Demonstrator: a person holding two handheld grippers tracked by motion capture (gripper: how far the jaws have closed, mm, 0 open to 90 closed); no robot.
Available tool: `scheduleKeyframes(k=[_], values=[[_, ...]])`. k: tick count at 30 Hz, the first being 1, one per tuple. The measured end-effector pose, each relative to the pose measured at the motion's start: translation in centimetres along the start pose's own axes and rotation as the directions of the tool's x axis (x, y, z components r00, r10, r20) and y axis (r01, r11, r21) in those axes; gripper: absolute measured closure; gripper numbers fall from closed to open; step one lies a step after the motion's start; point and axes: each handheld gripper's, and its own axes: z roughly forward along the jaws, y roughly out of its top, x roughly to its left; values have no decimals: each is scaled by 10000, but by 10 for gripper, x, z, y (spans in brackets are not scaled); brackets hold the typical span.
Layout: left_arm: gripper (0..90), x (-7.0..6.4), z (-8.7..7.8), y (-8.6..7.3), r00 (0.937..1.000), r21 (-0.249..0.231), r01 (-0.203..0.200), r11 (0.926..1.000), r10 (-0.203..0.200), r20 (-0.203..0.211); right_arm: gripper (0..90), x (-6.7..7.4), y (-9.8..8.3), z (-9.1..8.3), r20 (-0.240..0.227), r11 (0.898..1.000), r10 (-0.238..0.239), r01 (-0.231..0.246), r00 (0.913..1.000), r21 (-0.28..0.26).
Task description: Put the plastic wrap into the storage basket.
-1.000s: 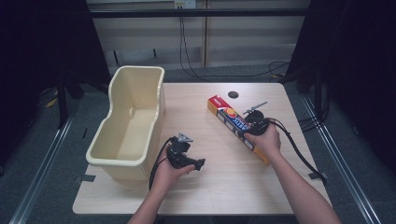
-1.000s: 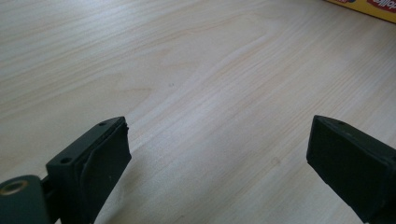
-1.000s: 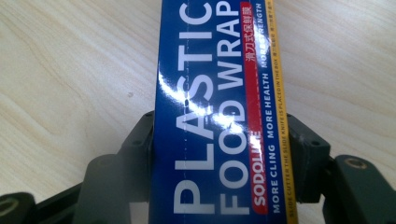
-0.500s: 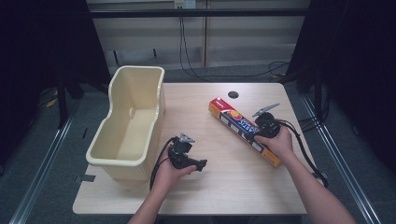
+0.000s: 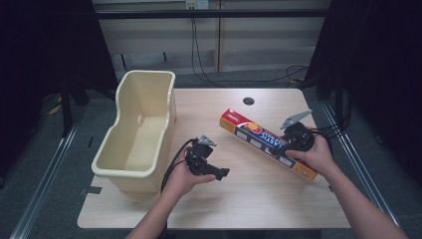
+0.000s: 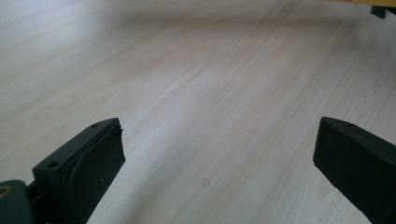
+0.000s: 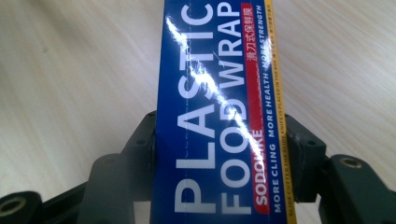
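Note:
A long blue, red and yellow box of plastic food wrap [image 5: 259,135] slants across the right half of the wooden table [image 5: 259,199]. My right gripper [image 5: 294,143] is shut on it near its near end. In the right gripper view the two jaws press on both long sides of the box [image 7: 219,107], which is held slightly above the tabletop. My left gripper [image 5: 218,173] hovers at the table's middle, next to the cream bin [image 5: 130,174]. Its jaws have just been opening and stand wide apart over bare wood [image 6: 210,70], with nothing between the fingers [image 6: 93,156].
The tall cream plastic bin stands on the left part of the table, with nothing in the part of its inside that I can see. A round cable hole [image 5: 249,101] sits near the far edge. Cables lie on the floor beyond the table.
The right hand has carried the wrap box a little right and up. The left hand has risen slightly beside the bin.

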Motion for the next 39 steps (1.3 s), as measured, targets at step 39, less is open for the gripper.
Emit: scheduleKeyframes(k=[39], values=[[35, -3, 22, 116, 9335, 995, -3520, 9307, 3414, 1093, 421, 19, 13, -13, -1785, 9640, -2635, 2655, 9480, -133]])
